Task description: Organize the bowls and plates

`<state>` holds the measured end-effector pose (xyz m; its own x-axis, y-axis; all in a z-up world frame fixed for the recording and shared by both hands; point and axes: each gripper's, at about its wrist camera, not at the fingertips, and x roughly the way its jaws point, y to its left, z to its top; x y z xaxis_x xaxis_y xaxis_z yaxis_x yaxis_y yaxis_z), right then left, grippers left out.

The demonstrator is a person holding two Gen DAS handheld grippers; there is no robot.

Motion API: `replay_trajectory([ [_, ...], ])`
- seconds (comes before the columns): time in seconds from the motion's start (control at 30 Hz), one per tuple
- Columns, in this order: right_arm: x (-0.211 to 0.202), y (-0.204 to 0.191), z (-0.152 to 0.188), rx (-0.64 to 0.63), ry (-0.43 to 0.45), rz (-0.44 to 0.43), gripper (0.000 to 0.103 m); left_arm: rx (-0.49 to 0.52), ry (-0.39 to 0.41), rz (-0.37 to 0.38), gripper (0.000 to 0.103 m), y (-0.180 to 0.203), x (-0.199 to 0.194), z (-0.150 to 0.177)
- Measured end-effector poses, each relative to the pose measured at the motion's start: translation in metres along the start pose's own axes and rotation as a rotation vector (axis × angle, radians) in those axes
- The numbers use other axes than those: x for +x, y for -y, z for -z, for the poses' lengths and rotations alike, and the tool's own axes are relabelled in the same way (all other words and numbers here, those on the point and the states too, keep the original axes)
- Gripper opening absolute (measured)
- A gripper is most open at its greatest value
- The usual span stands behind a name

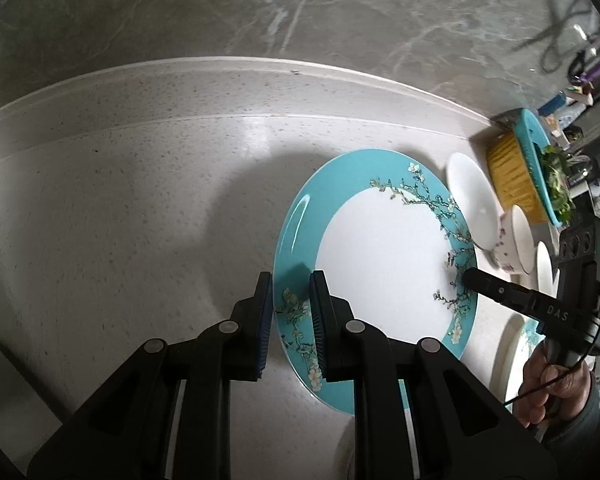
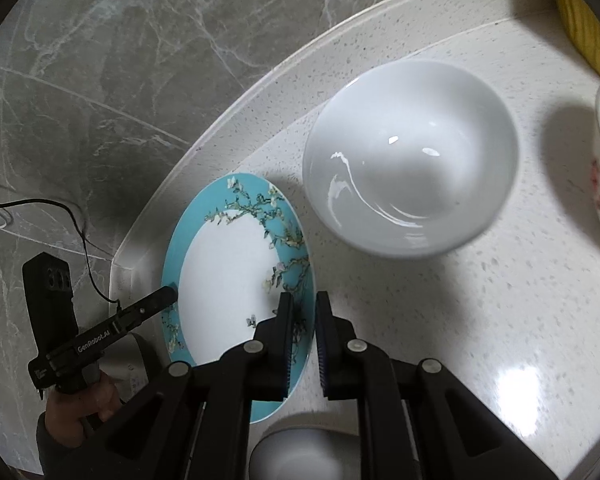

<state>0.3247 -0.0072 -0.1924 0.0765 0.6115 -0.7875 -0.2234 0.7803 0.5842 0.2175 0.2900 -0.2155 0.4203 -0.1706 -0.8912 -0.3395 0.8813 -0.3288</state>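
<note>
A round plate with a turquoise rim and a blossom-branch pattern is gripped from two sides and tilted above the speckled white counter. My left gripper is shut on its near rim. My right gripper is shut on the opposite rim of the same plate. Each wrist view also shows the other gripper's black finger tip touching the far rim. A plain white bowl stands on the counter just beyond the plate. A white bowl with pink flowers stands to its right.
A yellow and teal basket holding greens stands at the far right by the marble wall. Another turquoise-patterned plate lies under the right hand. A small white bowl sits below the right gripper. The counter's raised edge runs behind.
</note>
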Motion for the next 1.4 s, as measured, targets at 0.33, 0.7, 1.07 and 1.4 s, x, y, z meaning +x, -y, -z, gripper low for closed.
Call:
replay_trajectory([
  [0.33,-0.043,-0.002,0.027,-0.005,0.035,0.011,0.013,0.04,-0.005,0.027,0.015,0.032,-0.021,0.041],
  [0.7,-0.08,0.007,0.069,0.008,0.047,0.034,0.013,0.082,-0.016,0.055,0.016,0.064,-0.043,0.104],
  [1.07,-0.098,0.026,0.111,0.045,0.034,0.058,0.013,0.121,-0.066,0.07,0.016,0.081,-0.039,0.159],
  [1.4,-0.097,0.05,0.141,0.083,0.004,0.08,0.013,0.157,-0.111,0.058,0.016,0.096,-0.02,0.194],
])
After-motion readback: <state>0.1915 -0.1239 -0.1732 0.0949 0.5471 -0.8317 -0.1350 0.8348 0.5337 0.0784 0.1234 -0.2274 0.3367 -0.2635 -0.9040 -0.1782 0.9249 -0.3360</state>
